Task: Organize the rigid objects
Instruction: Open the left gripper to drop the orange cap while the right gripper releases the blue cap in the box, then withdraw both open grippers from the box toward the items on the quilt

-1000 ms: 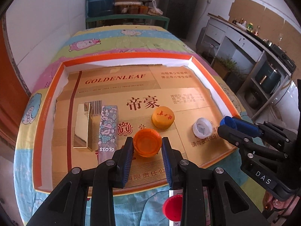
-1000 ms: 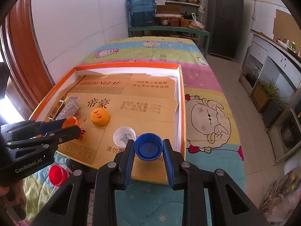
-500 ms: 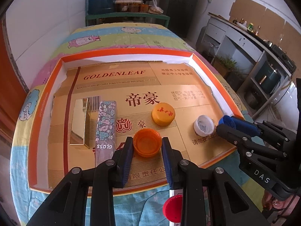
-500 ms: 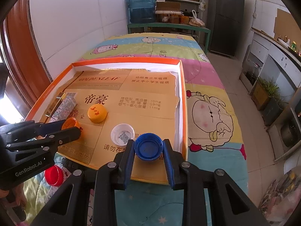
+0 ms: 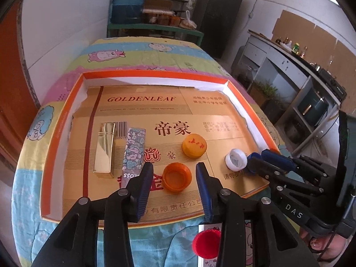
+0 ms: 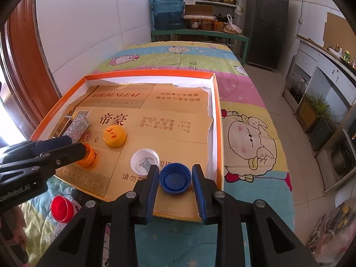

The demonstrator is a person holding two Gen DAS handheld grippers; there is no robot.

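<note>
At lower centre of the left wrist view, the left gripper (image 5: 174, 175) is opening, its blue pads now clear of the orange cap (image 5: 176, 176) that sits mouth-up on the tray (image 5: 55, 138) floor between them. In the right wrist view the right gripper (image 6: 175, 178) pinches the blue cap (image 6: 175, 178), mouth-up, low over the tray's near right corner.

The step in hand looks like setting caps into a row: orange just released, blue about to follow. The next move likely calls for the left gripper to back straight off without nudging the orange cap, and for the right to lower the blue cap beside the white cap (image 6: 145, 160) before spreading.

Further out lie a yellow cap (image 5: 194, 145) at mid-frame, then a gold box (image 5: 104, 149) and a floral box (image 5: 133, 150) side by side at left. A red cap (image 5: 205, 243) waits off the tray at bottom, partly behind a finger. Whether the blue cap touches the floor cannot be told; the floral box's near end is hidden by the left finger.
</note>
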